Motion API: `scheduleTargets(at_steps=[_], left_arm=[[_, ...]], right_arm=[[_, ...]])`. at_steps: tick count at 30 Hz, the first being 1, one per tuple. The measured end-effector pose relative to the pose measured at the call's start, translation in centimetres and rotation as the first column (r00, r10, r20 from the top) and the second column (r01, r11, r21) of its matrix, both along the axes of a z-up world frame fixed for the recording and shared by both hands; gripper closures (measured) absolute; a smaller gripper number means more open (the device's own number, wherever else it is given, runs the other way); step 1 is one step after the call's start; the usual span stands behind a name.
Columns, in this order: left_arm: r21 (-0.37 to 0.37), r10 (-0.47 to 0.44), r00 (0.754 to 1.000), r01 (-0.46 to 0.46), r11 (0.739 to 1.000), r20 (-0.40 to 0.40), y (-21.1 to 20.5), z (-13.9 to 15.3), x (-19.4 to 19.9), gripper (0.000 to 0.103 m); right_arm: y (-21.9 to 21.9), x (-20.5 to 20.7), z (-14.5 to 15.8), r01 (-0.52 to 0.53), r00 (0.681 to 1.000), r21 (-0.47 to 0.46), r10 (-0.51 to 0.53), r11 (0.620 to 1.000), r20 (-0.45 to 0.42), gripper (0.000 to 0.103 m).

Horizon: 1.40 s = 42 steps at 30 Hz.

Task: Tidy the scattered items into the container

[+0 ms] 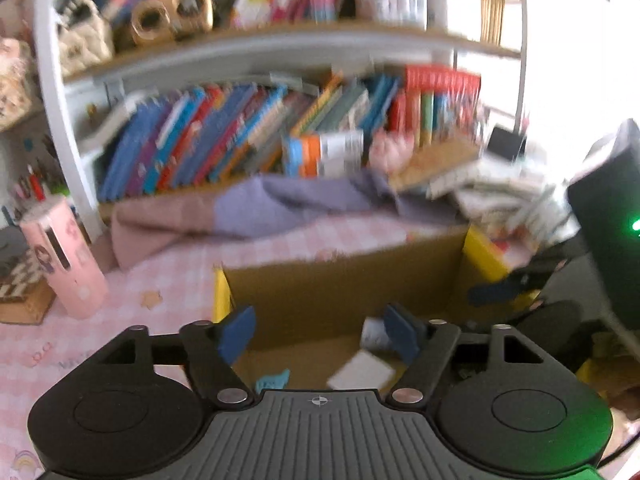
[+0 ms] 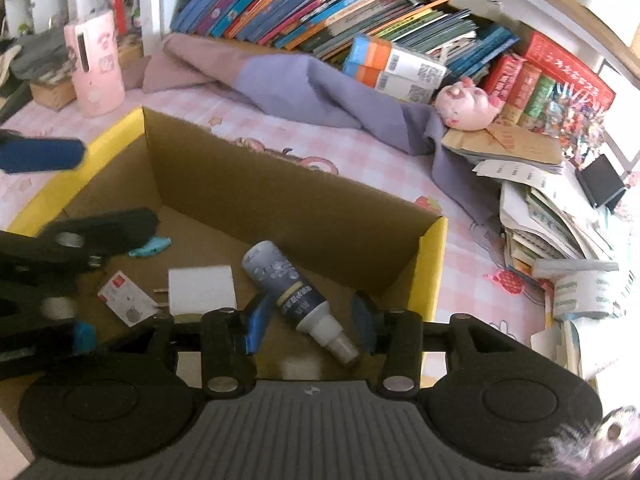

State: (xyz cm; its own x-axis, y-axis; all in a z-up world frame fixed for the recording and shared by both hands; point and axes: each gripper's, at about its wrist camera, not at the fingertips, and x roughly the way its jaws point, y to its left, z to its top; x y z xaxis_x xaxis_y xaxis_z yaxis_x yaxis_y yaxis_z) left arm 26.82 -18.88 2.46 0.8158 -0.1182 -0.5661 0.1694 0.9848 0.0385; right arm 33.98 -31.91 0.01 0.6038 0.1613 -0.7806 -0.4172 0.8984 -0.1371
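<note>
Cardboard box (image 2: pixel 280 196) holding spray bottle (image 2: pixel 294 294), both grippers' fingers apart, cloth (image 2: pixel 320 92) behind.

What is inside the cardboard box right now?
Inside the cardboard box lie a spray bottle, a white block, a small card and a light blue piece. The near floor is hidden behind both grippers.

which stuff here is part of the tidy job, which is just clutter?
Job:
cardboard box
spray bottle, lying in the box between the open right gripper fingers
white pad, small card, blue clip, all in the box
left gripper, open over the box

Just lying about:
books
purple cloth
pink plush
pink cup
paper pile
</note>
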Motion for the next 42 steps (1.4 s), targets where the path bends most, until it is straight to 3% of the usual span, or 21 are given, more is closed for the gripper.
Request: scheduleTargets(at_steps=[4, 9, 19, 27, 33, 42], left_arm=[[0.002, 0.005, 0.994, -0.005, 1.0, 0.107, -0.2, 2.0, -2.4, 0.02], [0.005, 0.023, 0.979, -0.025, 1.0, 0.205, 0.4, 4.2, -5.4, 0.018], [0.005, 0.049, 0.943, -0.053, 0.999, 0.329, 4.8, 6.0, -13.3, 0.015], [0.031, -0.012, 0.945, 0.003, 1.0, 0.328, 9.4, 6.2, -20.6, 0.014], [0.039, -0.051, 0.938, 0.039, 0.998, 0.344, 12.0, 5.6, -24.4, 0.005], [0.063, -0.018, 0.972, 0.003, 0.998, 0.234, 15.2, 2.7, -26.0, 0.003]], right_arm=[[-0.4, -1.1, 1.0, 0.034, 0.999, 0.03, -0.035, 0.999, 0.04, 0.058], [-0.4, -3.7, 2.8, 0.062, 0.992, 0.061, -0.068, 0.996, 0.109, 0.058], [1.3, -11.0, 4.9, 0.161, 0.953, 0.118, -0.186, 0.98, 0.239, 0.056], [4.7, -19.7, 5.6, 0.269, 0.911, 0.138, -0.298, 0.953, 0.284, 0.056], [7.3, -25.0, 5.4, 0.351, 0.869, 0.15, -0.381, 0.924, 0.317, 0.053], [10.5, -28.6, 4.1, 0.443, 0.834, 0.175, -0.475, 0.88, 0.28, 0.053]])
